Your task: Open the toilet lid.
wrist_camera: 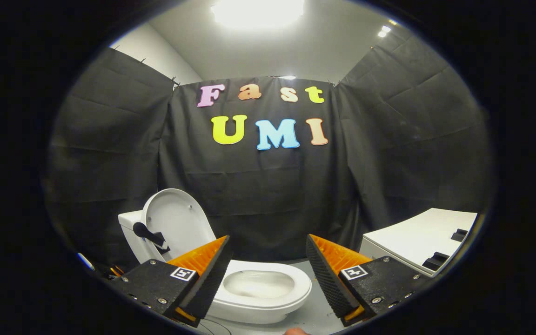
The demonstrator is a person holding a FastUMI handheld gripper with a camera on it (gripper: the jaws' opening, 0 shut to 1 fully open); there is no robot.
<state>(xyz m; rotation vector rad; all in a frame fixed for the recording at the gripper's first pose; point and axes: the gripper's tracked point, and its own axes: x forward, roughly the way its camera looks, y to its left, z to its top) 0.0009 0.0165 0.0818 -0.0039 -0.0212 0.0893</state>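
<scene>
Fingers of my tool (268,274) stand wide apart with nothing between them, their ribbed black pads facing each other across an empty gap and the orange backs turned outward. I hold it back from the fixture, a little above bowl height.

Just ahead of the left finger, and partly hidden by it, sits the white ceramic toilet (291,298), its oval bowl open to view between the fingers. Beyond the left finger the white oval plastic toilet lid (177,221) stands upright, leaning back on the white cistern (128,228), with a black handle-like fitting (149,235) fixed to its inner face. Off past the right finger, well apart from the toilet, lies a white box-shaped cabinet with black recesses (417,237).

I judge the lifting itself done: the lid is already up and resting, and the tool is free of it. What remains, as I read it, is only to keep clear. Any next move calls for a straight retreat, without brushing the lid and tipping it forward again.
</scene>
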